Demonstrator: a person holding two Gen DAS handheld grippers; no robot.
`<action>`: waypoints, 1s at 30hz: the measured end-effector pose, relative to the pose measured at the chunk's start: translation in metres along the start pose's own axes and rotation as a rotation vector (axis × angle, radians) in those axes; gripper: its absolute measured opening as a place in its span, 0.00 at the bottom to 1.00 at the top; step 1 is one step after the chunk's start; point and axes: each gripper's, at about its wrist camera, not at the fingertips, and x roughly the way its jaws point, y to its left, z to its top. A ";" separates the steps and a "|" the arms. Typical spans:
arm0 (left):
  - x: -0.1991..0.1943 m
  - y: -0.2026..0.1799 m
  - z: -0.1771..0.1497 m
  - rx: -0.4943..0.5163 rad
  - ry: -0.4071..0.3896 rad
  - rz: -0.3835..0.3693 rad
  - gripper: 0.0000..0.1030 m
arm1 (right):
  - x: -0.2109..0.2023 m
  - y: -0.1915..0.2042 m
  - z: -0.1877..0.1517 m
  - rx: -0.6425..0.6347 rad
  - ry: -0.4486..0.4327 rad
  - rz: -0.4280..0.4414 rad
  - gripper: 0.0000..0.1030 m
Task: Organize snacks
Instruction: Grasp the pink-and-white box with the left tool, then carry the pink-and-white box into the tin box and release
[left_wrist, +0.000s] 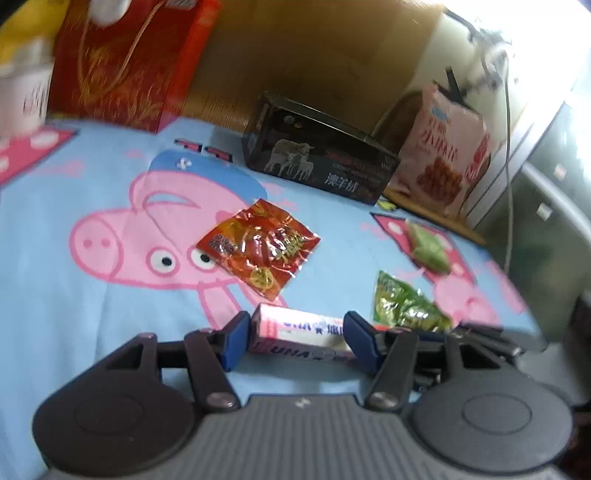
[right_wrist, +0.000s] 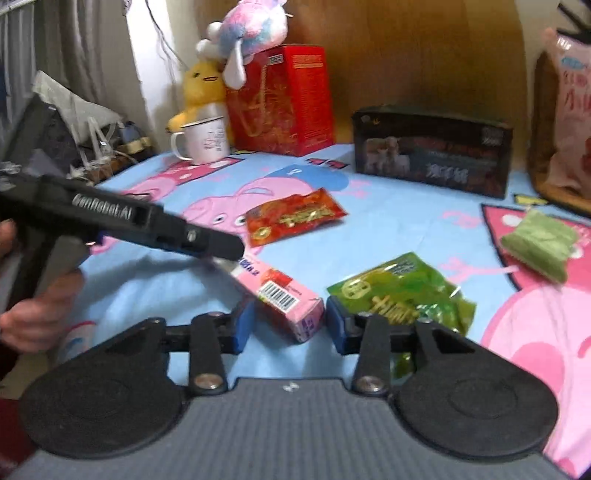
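Pink bag (right_wrist: 570, 118) (right side cropped)

Readable stuff is pretty thin here. The pink carton (left_wrist: 295, 332) has "UNA" in blue on its side, twice, plus a barcode sticker on its end in the right wrist view; the digits are too small to make out. The black gripper body (right_wrist: 107, 218) says "GenRobot.AI" in pale letters. The dark box (left_wrist: 317, 162) with the sheep picture has white Chinese characters, 澳羊绒 I think. Print on the red packet (left_wrist: 258, 247), green packet (right_wrist: 402, 295) and pink bag (left_wrist: 443, 147) is too blurry.
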 end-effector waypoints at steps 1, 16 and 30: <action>-0.001 -0.002 0.000 0.003 -0.002 0.006 0.54 | -0.001 0.001 0.001 0.005 -0.002 -0.008 0.42; 0.000 -0.028 0.063 0.022 -0.095 -0.093 0.54 | -0.021 -0.020 0.039 -0.008 -0.164 -0.107 0.42; 0.114 -0.050 0.202 0.034 -0.140 -0.095 0.54 | 0.034 -0.140 0.142 0.141 -0.299 -0.178 0.42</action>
